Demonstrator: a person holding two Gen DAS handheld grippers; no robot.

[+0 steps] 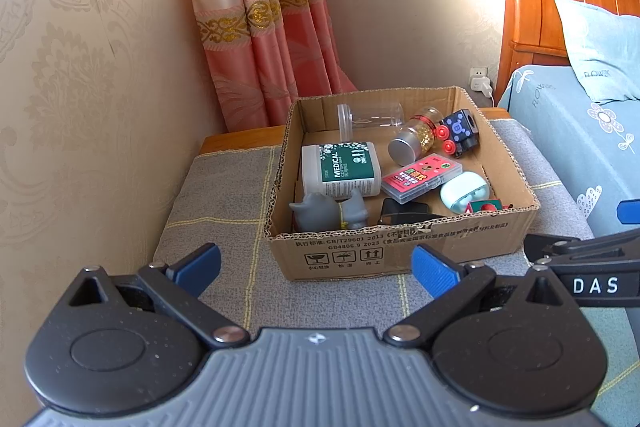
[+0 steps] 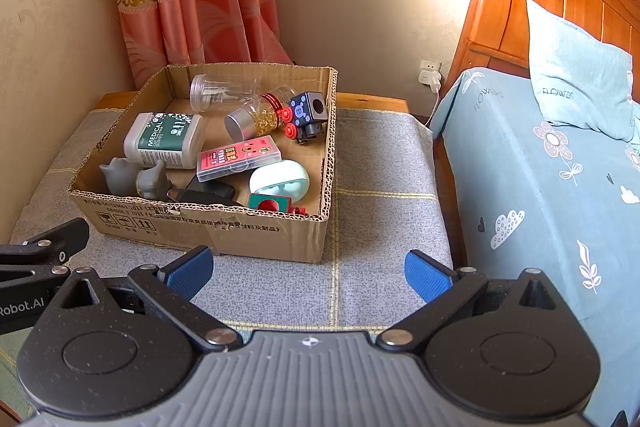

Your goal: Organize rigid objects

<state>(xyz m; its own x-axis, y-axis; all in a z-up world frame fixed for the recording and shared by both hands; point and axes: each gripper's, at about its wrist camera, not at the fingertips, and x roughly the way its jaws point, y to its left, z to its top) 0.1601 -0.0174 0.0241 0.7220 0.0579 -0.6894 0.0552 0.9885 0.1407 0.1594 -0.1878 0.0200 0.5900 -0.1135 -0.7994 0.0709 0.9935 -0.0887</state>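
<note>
Both grippers, left (image 1: pixel 316 269) and right (image 2: pixel 309 273), are hovering wide apart and holding nothing, just before the box (image 2: pixel 256 235). The objects, like the bottle (image 1: pixel 340 169) and jar (image 2: pixel 256 119), are lying together inside it, so sorting may be starting or done.

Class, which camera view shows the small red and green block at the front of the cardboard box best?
The right wrist view: the red and green block shows its face above the box wall. In the left wrist view the block peeks only partly over the rim.
</note>
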